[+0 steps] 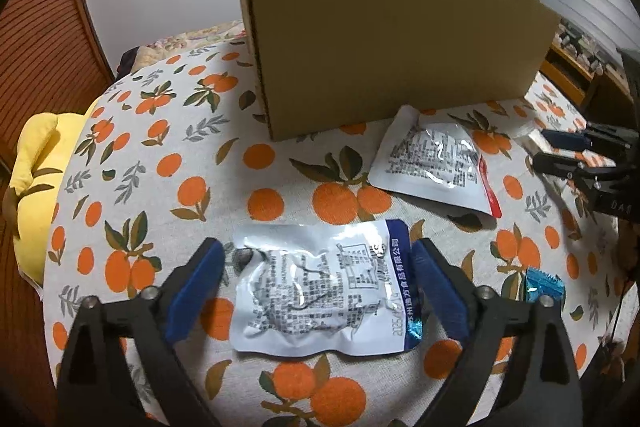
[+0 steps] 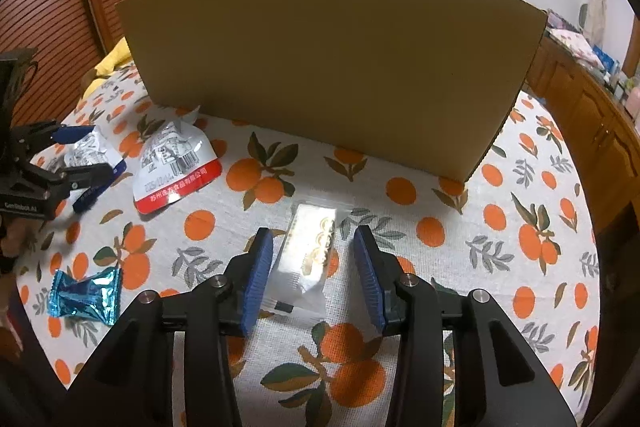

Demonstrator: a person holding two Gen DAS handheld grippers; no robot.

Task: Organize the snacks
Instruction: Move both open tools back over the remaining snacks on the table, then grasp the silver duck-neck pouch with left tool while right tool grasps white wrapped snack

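Left gripper (image 1: 316, 291) wide open astride blue-edged packet (image 1: 320, 291); right gripper (image 2: 312, 275) half-open around white packet (image 2: 306, 259), pads apart

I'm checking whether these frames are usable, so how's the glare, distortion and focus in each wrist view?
Left wrist view: glare on the blue-edged packet, print still partly legible; fisheye bows the cardboard box; dark corners. Right wrist view: the clear-wrapped snack is washed out; the table edge curves; both sharp.

My table wears an orange-print cloth (image 2: 400, 163). A cardboard box (image 2: 332, 67) stands far; before it lie two silver packets (image 1: 320, 291) (image 1: 436, 163), a blue candy (image 2: 86, 297) and a clear-wrapped biscuit (image 2: 308, 251).
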